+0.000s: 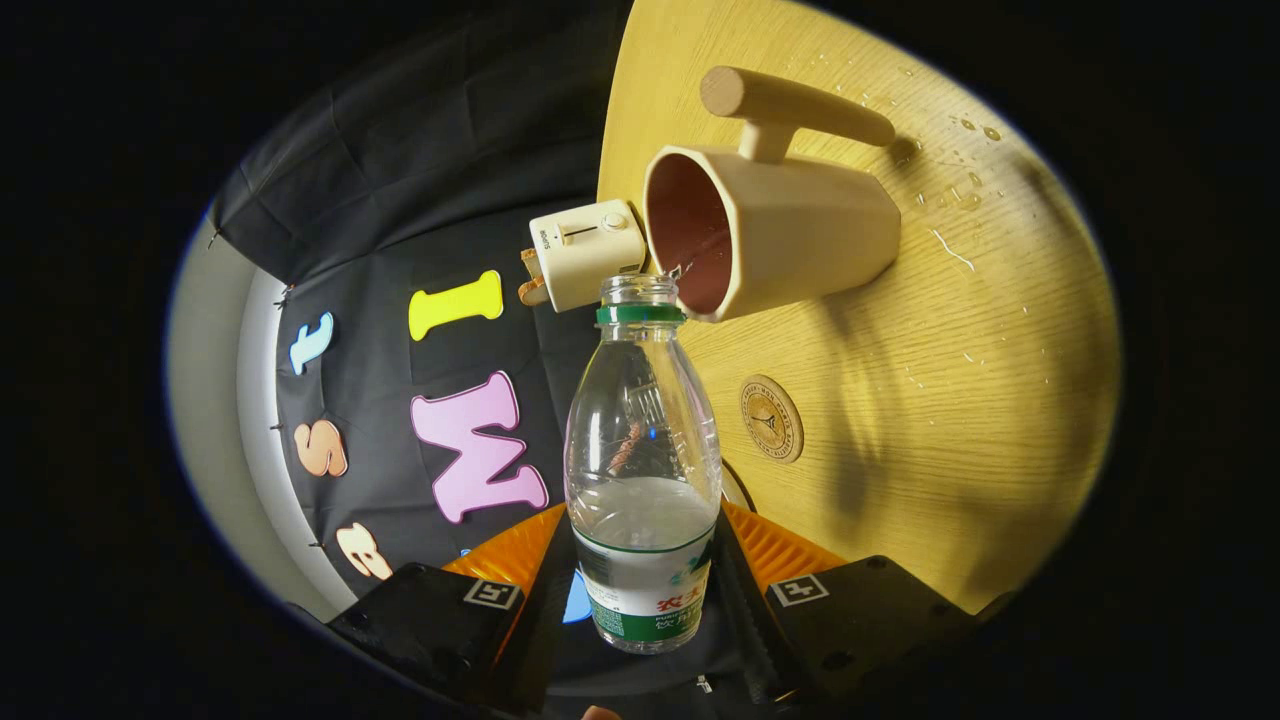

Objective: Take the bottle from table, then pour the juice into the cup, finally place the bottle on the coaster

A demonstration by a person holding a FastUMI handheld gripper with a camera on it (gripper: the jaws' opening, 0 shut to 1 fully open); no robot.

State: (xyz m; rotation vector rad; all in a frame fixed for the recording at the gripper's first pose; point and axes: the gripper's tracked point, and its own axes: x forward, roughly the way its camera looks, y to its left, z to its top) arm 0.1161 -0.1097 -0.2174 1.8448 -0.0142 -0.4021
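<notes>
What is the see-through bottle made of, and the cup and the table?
The bottle, gripped between the fingers of the gripper, looks like thin clear plastic: you see through it, and light glints off it. The cup seems matte cream plastic or ceramic, reddish inside; its handle looks wooden. The table shows pale wood grain, possibly a printed laminate.

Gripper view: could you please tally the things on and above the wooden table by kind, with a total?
Bottle, uncapped, clamped between the gripper fingers, mouth at the cup: 1
Cup with wooden handle: 1
Coaster: 1
Toaster: 1
Total: 4, all on or over the table.
</notes>
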